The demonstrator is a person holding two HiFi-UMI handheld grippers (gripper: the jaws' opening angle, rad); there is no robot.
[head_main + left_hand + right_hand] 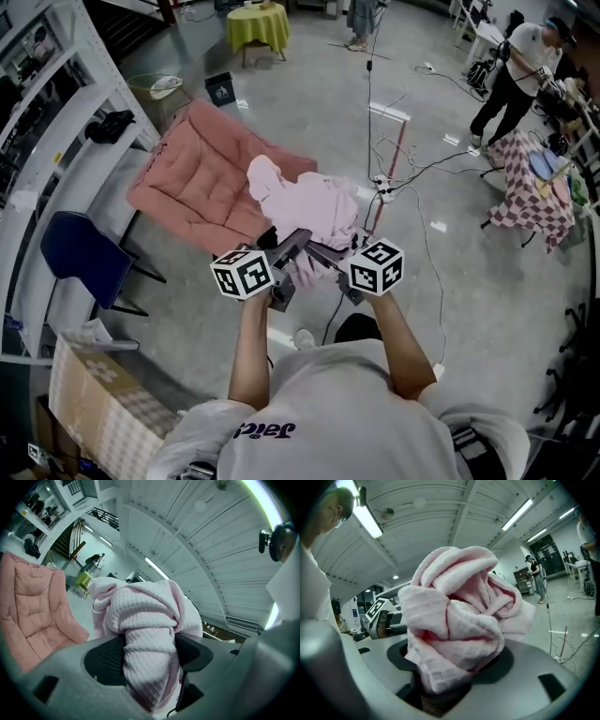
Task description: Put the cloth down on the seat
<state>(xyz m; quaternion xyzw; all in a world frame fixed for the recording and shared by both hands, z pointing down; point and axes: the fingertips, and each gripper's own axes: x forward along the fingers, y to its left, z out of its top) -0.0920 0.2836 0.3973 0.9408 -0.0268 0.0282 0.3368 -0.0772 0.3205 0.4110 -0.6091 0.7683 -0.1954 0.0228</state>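
A pale pink waffle-weave cloth (309,206) is bunched up and held in the air in front of me, over the near right edge of the seat. Both grippers grip it from below. My left gripper (292,251) is shut on a thick fold of the cloth (149,639), which fills the gap between its black pads. My right gripper (328,261) is shut on another crumpled wad of the cloth (454,606). The seat is a pink quilted lounge chair (197,178) on the floor just beyond and to the left of the cloth; its cushion (28,606) shows at the left gripper view's left.
A blue chair (80,258) and white shelving (66,141) stand at the left. A cardboard box (94,403) sits near my left side. Cables (417,173) and a thin red-and-white stand (398,141) lie right of the cloth. A person (520,66) stands by a checkered table (534,192).
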